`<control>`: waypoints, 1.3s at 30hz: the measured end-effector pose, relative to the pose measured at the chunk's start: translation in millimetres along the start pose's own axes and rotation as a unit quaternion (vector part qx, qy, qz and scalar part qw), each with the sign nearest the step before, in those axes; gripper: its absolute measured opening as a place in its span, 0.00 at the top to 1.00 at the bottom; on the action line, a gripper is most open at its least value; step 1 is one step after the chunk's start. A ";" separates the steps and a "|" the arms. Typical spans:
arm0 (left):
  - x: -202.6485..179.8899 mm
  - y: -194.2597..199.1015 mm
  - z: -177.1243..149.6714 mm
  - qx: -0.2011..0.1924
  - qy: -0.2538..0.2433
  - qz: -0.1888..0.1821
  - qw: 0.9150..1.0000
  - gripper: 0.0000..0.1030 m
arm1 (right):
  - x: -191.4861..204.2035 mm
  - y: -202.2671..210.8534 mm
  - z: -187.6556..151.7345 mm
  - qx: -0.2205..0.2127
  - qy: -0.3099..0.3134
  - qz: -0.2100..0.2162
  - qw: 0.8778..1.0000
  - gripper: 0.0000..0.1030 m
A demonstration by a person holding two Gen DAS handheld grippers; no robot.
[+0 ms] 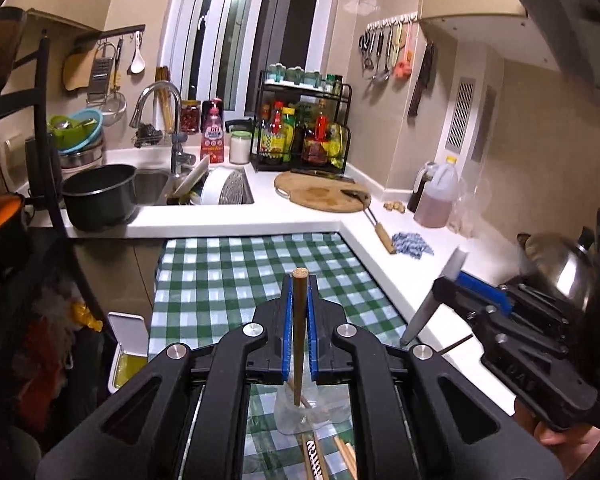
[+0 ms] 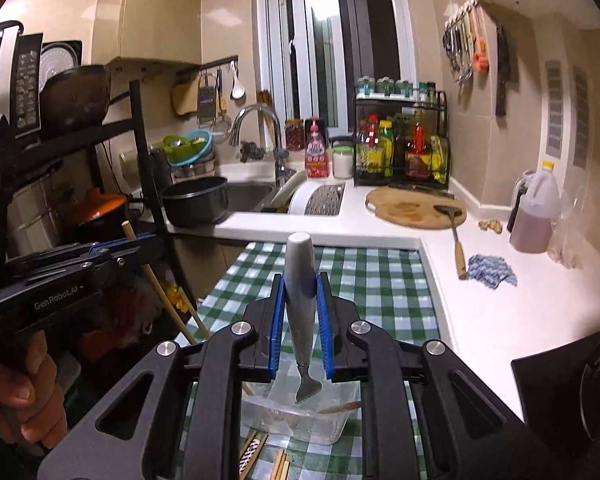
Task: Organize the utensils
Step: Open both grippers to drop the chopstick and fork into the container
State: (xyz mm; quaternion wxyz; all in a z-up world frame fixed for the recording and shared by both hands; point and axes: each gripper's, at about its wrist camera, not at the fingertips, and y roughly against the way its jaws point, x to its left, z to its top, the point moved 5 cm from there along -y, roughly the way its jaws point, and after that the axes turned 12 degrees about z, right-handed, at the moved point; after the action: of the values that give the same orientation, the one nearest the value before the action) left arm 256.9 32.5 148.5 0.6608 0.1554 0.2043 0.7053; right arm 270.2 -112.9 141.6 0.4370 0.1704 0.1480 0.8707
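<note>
Item: left gripper (image 1: 299,304), jaws clamped on a wooden chopstick (image 1: 299,332) held upright, its lower end over a clear plastic container (image 1: 300,416) just below the fingers.

Item: right gripper (image 2: 300,312), jaws clamped on the grey handle of a small utensil (image 2: 302,304), metal tip down, hanging above the same container.

Progress, as judged: at least one stick appears to lie in the container; both held pieces are not yet released; several chopsticks (image 1: 320,456) lie loose on the green checked tablecloth (image 1: 240,272) nearest the camera. Mid-task.

Clearance: cloth ahead of both grippers is bare. White counter edge (image 1: 380,264) runs close on the right gripper's outer side; black rack (image 2: 148,184) beyond the left. Grippers are near each other, not touching.
</note>
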 end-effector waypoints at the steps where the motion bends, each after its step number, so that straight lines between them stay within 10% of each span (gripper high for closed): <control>1: -0.8 -2.6 -3.4 0.001 -0.002 0.000 1.000 0.94 | -0.4 -4.0 -4.3 0.006 0.000 0.001 1.000 0.85; 21: -0.5 -12.0 -26.5 0.006 -0.004 0.007 1.000 0.89 | -10.0 -25.3 -42.5 0.082 -0.002 -0.012 0.997 0.74; 39: 6.1 85.4 -50.3 -0.057 0.012 0.017 0.998 0.89 | 14.8 104.0 -37.9 -0.052 0.007 -0.044 0.998 0.73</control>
State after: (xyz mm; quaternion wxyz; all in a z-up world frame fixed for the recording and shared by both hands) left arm 157.7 30.7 146.7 0.6538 0.1129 0.1690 0.7289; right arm 171.9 -164.8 152.3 0.4819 0.1346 0.1129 0.8584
